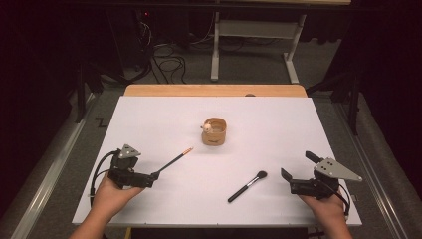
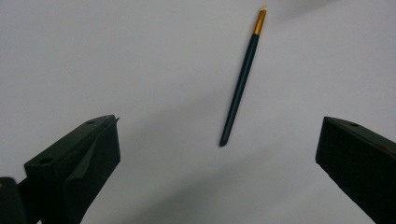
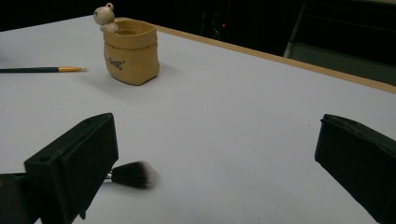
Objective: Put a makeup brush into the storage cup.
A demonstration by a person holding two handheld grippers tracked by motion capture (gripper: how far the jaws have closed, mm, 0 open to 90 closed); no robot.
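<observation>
A thin dark-green brush with a gold ferrule lies slanted on the white table. My left gripper is open just behind its handle end. In the left gripper view the thin brush lies ahead of the wide-apart jaws of the left gripper, untouched. A black powder brush lies at front centre. My right gripper stands open to its right. In the right gripper view the powder brush's bristles peek out beside the left jaw of the right gripper. A tan sack-shaped cup with a small bear figure stands mid-table.
The cup stands upright with the thin brush's tip to its left in the right gripper view. A wooden strip borders the table's far edge. Beyond it are floor cables and a white desk frame.
</observation>
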